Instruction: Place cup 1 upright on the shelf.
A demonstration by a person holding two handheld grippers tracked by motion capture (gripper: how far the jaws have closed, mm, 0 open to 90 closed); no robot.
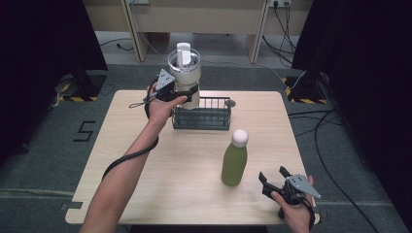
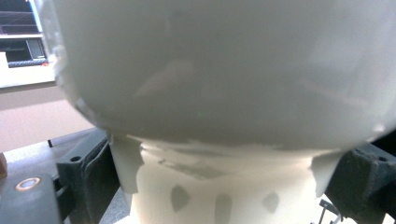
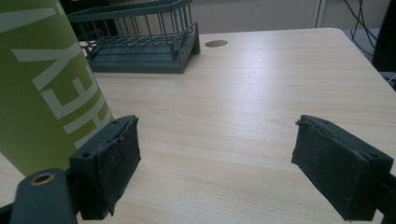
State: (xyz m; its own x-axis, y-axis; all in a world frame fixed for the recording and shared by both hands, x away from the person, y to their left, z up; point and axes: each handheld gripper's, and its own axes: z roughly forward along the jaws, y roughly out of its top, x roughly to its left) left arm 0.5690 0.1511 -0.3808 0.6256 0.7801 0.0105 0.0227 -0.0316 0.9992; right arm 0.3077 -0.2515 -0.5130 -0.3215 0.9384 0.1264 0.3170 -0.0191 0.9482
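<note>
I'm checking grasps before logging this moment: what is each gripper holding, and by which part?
Left gripper clamps the cream tumbler around its lower body. Right gripper holds nothing, jaws open.

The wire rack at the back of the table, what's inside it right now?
The cream tumbler, clamped by the left gripper, stands at the wire rack left end. The rest of the rack shows bare bars. The hand covers the tumbler's base, so whether it rests inside is hidden.
</note>
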